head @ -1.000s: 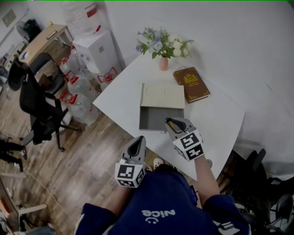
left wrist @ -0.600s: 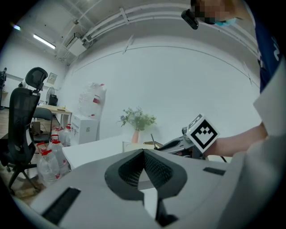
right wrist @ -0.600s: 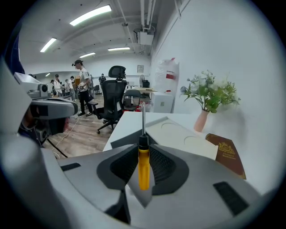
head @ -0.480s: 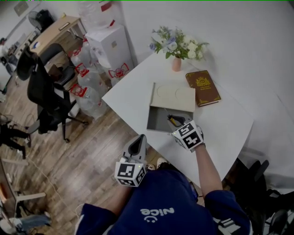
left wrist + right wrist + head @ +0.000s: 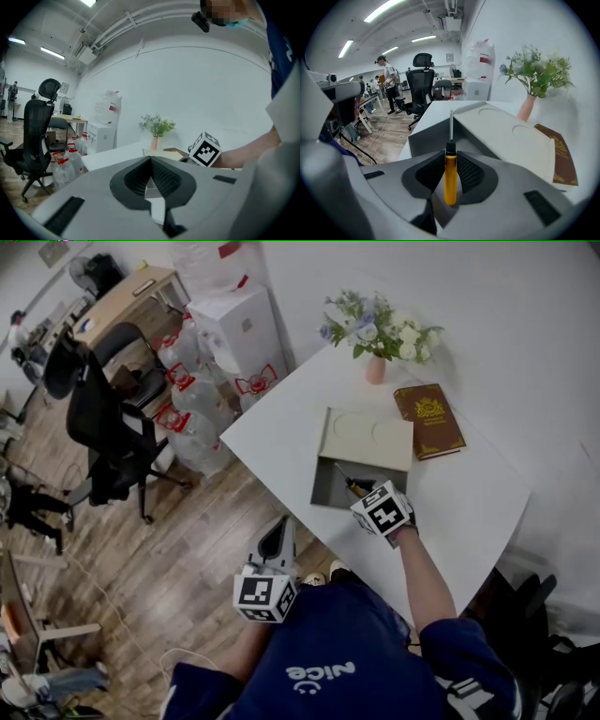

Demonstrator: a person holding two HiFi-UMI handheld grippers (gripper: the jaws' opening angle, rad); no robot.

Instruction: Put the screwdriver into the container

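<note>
Right gripper (image 5: 451, 159): in its own view we see the jaws clamped on the screwdriver (image 5: 450, 180), which has a yellow handle, black collar and thin steel shaft, pointing ahead over the open grey container (image 5: 423, 136). The head view shows only the tool's front end past the marker cube, but it alone shows the container on the white table (image 5: 281, 427), cream lid (image 5: 370, 435) at its far side. Left gripper (image 5: 151, 161): jaws together, empty, off the table. Shirt (image 5: 328, 652) print reads "nice"; the gold lettering on the brown book (image 5: 429, 420) is unreadable
</note>
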